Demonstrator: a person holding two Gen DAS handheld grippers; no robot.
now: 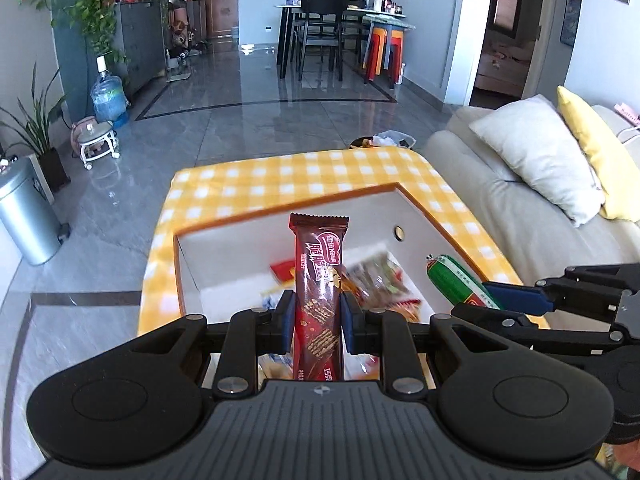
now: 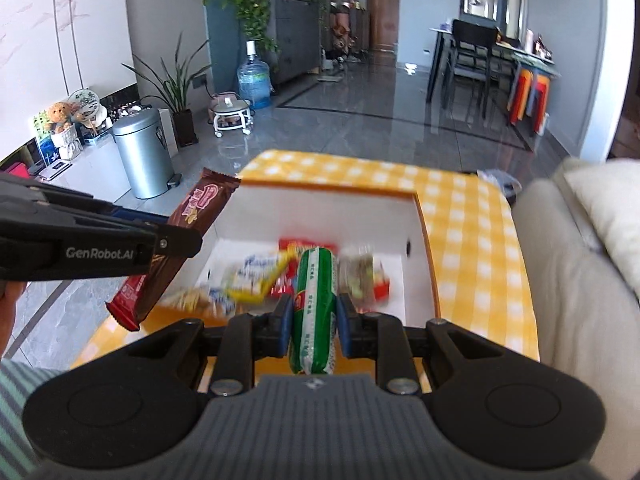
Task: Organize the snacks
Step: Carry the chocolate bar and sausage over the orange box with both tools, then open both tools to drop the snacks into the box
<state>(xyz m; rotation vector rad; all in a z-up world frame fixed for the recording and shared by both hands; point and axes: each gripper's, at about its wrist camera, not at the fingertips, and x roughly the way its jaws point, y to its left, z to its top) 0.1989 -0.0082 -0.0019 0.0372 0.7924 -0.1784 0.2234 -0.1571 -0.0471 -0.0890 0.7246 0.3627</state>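
Observation:
My left gripper is shut on a brown chocolate wafer bar and holds it upright above a white box with an orange rim. My right gripper is shut on a green sausage over the same box. Several loose snack packets lie blurred on the box floor. The sausage and right gripper also show at the right of the left wrist view. The wafer bar and left gripper show at the left of the right wrist view.
The box stands on a table with a yellow checked cloth. A beige sofa with white and yellow cushions is close on the right. A silver bin, plants and a water bottle stand on the grey tiled floor to the left.

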